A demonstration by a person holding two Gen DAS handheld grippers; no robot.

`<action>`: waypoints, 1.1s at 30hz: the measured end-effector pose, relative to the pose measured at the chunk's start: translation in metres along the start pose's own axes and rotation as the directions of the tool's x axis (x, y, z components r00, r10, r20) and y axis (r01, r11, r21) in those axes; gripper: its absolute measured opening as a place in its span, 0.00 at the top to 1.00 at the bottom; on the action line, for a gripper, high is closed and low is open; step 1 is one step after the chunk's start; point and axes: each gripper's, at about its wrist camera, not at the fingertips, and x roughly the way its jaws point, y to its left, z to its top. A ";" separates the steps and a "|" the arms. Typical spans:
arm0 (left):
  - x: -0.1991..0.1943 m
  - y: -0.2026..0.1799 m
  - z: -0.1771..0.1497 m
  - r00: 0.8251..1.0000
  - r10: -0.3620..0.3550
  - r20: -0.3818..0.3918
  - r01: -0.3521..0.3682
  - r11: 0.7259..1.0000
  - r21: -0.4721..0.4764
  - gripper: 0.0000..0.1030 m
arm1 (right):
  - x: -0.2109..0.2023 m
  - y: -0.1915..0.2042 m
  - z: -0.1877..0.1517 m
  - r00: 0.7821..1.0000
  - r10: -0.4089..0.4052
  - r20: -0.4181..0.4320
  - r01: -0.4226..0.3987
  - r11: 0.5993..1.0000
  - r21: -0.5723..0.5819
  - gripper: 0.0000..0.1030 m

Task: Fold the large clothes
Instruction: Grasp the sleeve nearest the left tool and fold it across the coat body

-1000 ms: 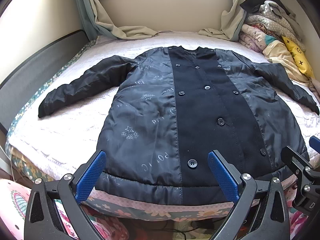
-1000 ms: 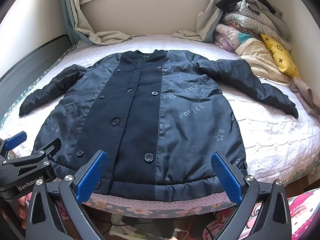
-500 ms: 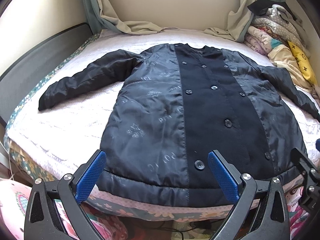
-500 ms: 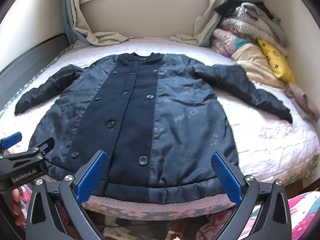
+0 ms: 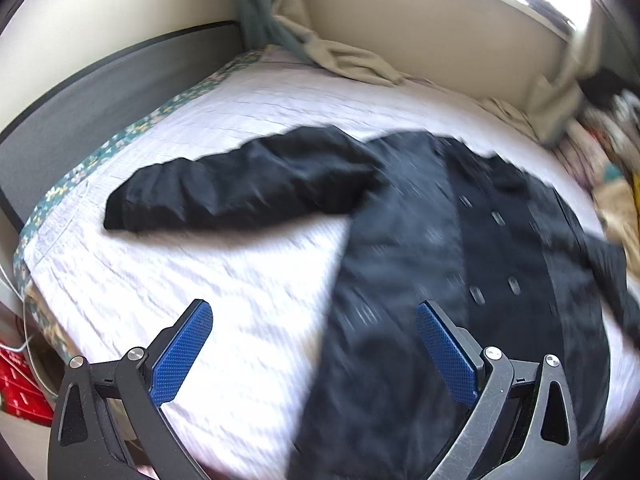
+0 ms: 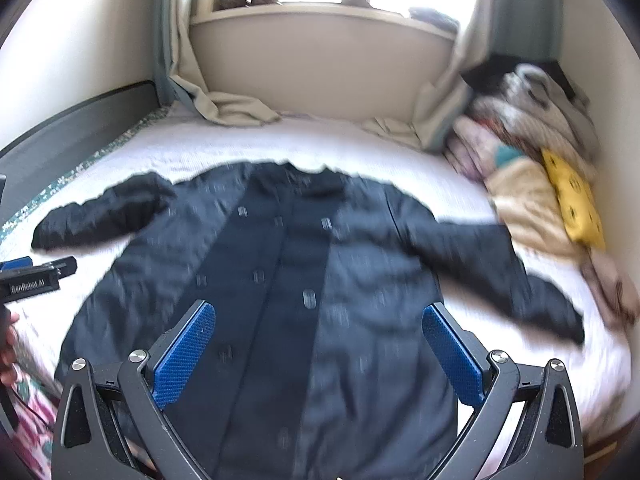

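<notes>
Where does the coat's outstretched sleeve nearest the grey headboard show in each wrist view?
Left wrist: the sleeve runs across the picture's centre-left, cuff pointing left.
Right wrist: the same sleeve sits at the left edge, above the left gripper.
Shared landmark: the beige curtain end heaped on the bed.

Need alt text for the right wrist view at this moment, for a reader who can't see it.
A dark button-front coat lies face up, sleeves spread, on a white-covered bed, blurred by camera motion. The open right gripper hangs above its lower half, holding nothing; the left gripper pokes in at the left edge. Piled clothes sit at the bed's far right.
</notes>
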 end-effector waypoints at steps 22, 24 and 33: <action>0.172 0.194 0.046 0.937 -0.322 -0.135 0.102 0.622 -0.776 0.14 | 0.109 -0.016 0.057 0.995 0.087 -0.039 -0.086 0.996 0.008 0.00; 0.179 0.200 0.051 0.943 -0.318 -0.101 0.113 0.590 -0.799 0.14 | 0.110 -0.013 0.059 0.994 0.101 -0.041 -0.100 0.995 0.016 0.00; 0.206 0.218 0.053 0.944 -0.329 -0.005 0.178 0.523 -0.833 0.70 | 0.124 -0.011 0.059 0.990 0.114 -0.077 -0.110 0.992 0.057 0.00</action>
